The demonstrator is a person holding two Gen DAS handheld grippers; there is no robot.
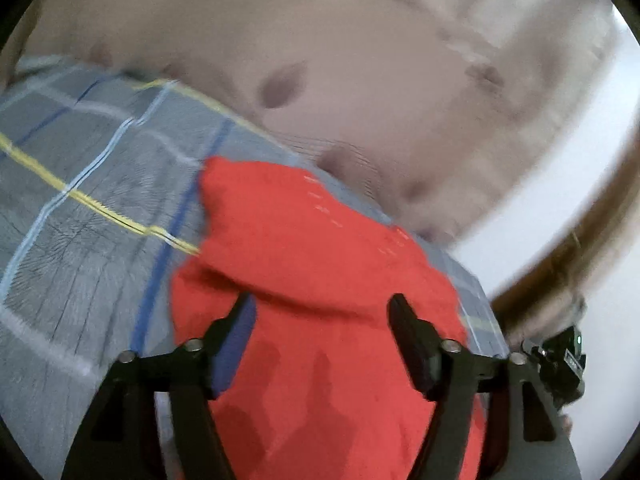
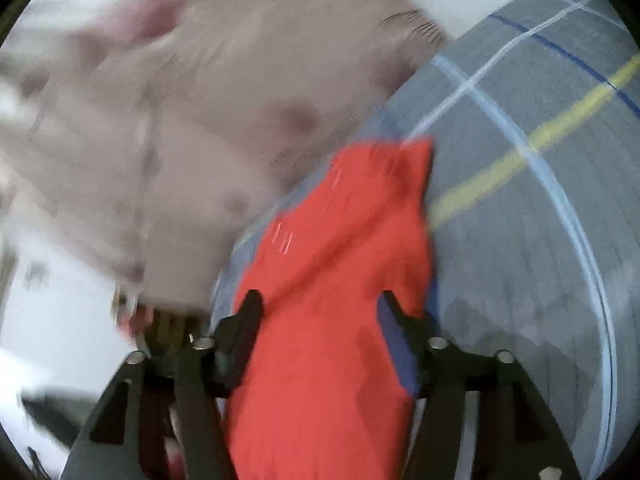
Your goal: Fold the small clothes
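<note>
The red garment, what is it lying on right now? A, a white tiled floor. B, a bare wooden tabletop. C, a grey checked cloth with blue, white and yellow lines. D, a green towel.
C: in both wrist views the red garment rests on the grey checked cloth, whose yellow and blue lines run out from under its edge.
</note>
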